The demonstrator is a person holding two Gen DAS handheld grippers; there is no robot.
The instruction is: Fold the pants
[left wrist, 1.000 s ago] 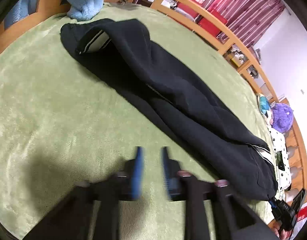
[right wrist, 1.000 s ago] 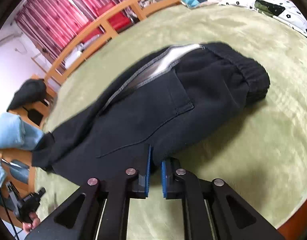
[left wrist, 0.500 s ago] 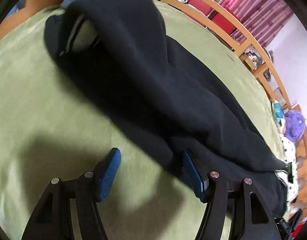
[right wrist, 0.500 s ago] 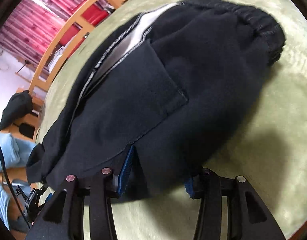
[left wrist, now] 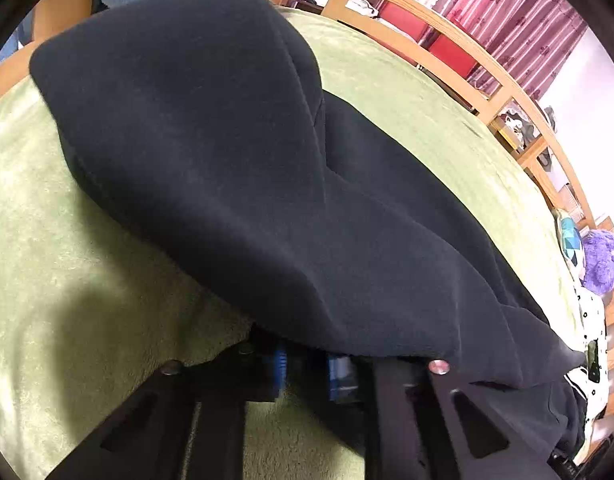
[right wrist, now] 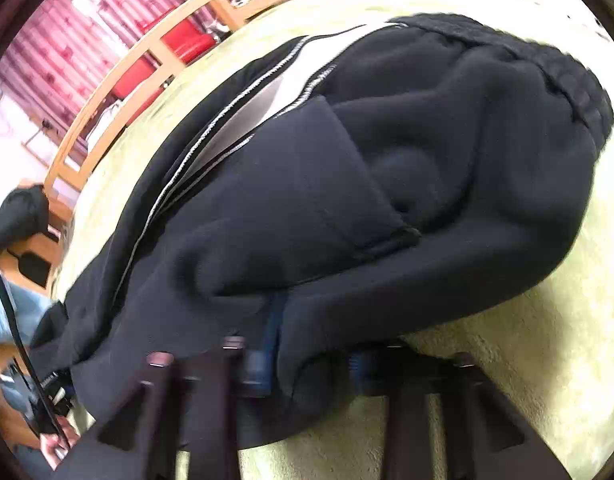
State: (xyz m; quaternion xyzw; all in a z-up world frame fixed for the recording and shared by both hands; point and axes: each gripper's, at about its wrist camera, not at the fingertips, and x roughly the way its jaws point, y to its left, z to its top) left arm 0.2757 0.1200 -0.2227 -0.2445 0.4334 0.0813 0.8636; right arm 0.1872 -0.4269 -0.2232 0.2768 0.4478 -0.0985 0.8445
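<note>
I've got the black pants (left wrist: 243, 168) spread across the green blanket (left wrist: 59, 240), leg end toward my left, waistband toward my right; my left gripper (left wrist: 305, 372) sits at the near edge, jaws closing, the hem draped over the blue pads (left wrist: 280, 364) with cloth dipping between them; my right gripper (right wrist: 307, 364) is at the seat, just below the back pocket (right wrist: 307, 184), jaws closing too, a bunched fold of fabric caught between its pads (right wrist: 272, 332).
</note>
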